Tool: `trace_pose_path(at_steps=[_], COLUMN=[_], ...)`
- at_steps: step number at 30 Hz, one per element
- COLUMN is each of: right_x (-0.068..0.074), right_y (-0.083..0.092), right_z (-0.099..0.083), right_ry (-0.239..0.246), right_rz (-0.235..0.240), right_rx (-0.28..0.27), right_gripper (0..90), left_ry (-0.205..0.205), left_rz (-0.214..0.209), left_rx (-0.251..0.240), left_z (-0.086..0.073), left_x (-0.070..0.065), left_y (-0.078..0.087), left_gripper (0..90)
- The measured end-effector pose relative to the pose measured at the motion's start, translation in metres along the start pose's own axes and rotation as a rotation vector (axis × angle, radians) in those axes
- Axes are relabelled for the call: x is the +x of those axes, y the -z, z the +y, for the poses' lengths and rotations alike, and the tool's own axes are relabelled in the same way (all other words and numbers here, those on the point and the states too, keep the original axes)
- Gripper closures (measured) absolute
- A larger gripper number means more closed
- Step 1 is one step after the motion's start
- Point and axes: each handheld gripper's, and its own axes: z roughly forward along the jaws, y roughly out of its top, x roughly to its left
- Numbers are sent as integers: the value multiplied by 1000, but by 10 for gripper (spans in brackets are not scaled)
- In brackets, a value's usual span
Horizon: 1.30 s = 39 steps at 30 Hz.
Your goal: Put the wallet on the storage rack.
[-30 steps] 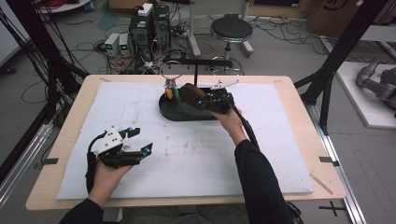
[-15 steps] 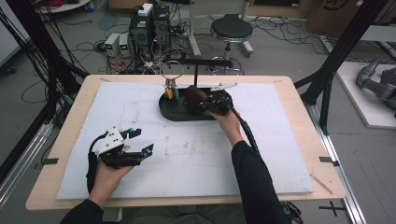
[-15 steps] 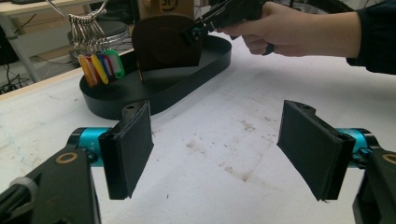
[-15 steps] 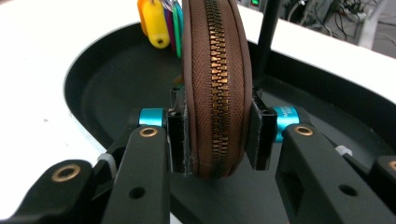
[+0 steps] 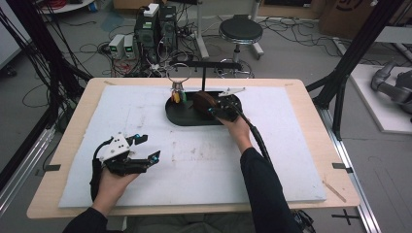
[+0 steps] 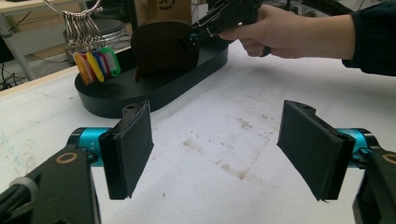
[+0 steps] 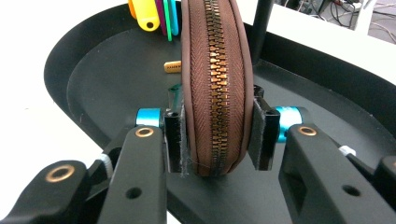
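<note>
We pinch the soft, light brown pouch (image 7: pixel 215 88) across its padded sides in our right tool (image 7: pixel 217 135), above the black tray (image 7: pixel 88 79); jaws just easing.

Lighting: even, diffuse overhead room light; shadows soft and faint on the white table (image 5: pixel 145 116) cover. High view: soft, low in detail, mildly bowed at the edges. Left gripper view: moderately sharp, background soft. Right gripper view: crisp on the brown zip pouch (image 7: pixel 215 79), blown-out white at upper corners.
</note>
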Motion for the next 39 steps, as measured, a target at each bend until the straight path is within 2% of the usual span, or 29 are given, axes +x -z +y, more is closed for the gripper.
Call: trace_pose_path(at_steps=[3,4,6,13,18,20,22,24,26,29,35,39], right_x=[1,1,0,-3,-4,-3,-4,-7,-9,-13,-16,-16], right_y=[2,2,5,21,43,58,72,85,100,121,158,175], right_z=[1,1,2,6,11,9,5,-1,-10,-26,-56,-73], right_ry=[11,17,-4,11,35,41,42,23,27,2,-31,-49], right_rz=[-18,-25,-42,-59,-76,-84,-79,-63,-64,-46,-53,-56], right_rx=[10,9,11,13,-2,-54,-87,-86,-109,-129,-157,-175], right_gripper=[607,562,497,373,328,348,347,329,331,325,310,289], left_ry=[2,1,-3,-6,-7,-5,-8,-2,-6,-6,0,2], left_rz=[1,-2,-2,-2,1,3,4,5,4,3,6,15], left_rx=[0,2,5,9,7,8,12,9,10,11,21,26], left_z=[0,0,0,0,0,-1,-1,0,0,1,1,1], left_x=[0,0,0,0,1,1,2,2,3,4,7,11], left_y=[-1,-1,-1,-2,-1,-2,-2,-3,-4,-7,-14,-18], left_gripper=[260,260,260,260,260,260,260,260,260,260,260,260])
